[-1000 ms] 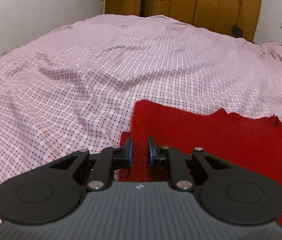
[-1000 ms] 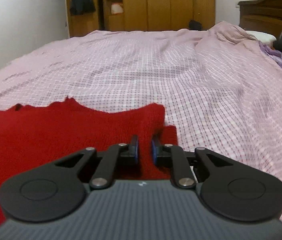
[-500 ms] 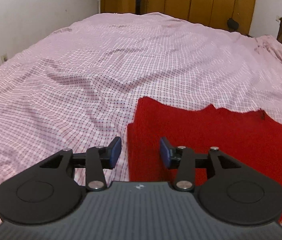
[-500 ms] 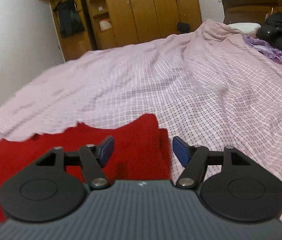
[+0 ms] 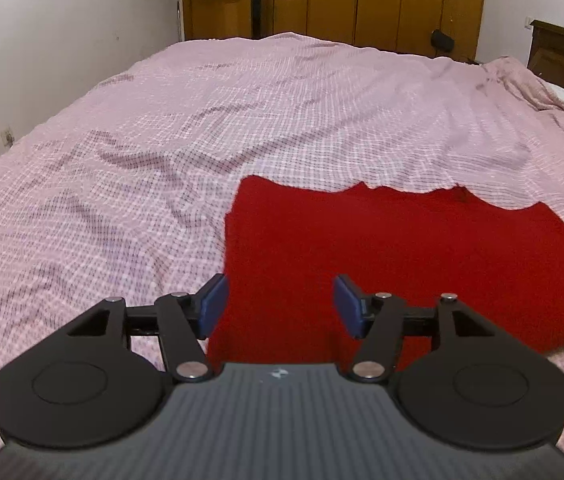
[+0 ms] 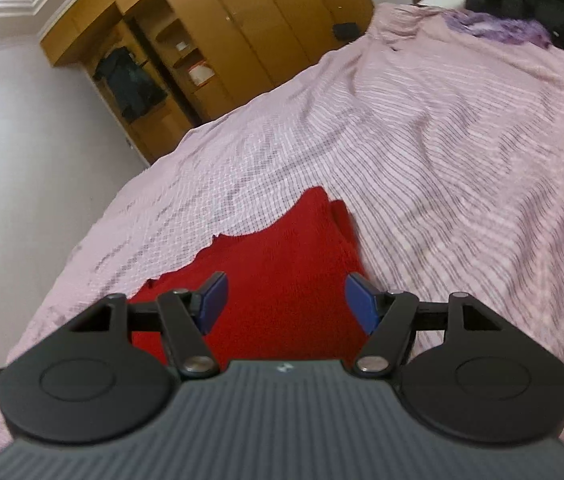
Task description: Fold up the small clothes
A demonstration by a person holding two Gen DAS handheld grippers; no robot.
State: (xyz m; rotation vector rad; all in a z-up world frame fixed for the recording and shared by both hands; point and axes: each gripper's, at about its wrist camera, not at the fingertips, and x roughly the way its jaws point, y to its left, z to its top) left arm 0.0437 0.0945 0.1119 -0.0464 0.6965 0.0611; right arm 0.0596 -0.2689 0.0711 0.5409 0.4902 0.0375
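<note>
- The left gripper [image 5: 278,306] is hovering over the near left part of the red garment [image 5: 401,264], its blue pads [image 5: 213,304] spread wide and holding nothing.
- The right gripper [image 6: 286,307] is hanging tilted above the garment's right side, its jaws likewise wide apart and empty; this view is blurred, so whether the pads are touching the cloth cannot be told.
- The red garment [image 6: 282,280] is lying flat on the checked pink bedcover [image 5: 242,120], with a doubled layer showing along its right edge [image 6: 341,220], so one fold is probably in place.
- For the next fold, each gripper is likely needing a fresh pinch at a near corner, catching every layer and none of the bedcover beneath.
- Both sides should be lifting level and together, or the soft knit is liable to skew.
- Farther off, the wooden wardrobe [image 5: 361,0] is standing beyond the bed, well clear of the work.
</note>
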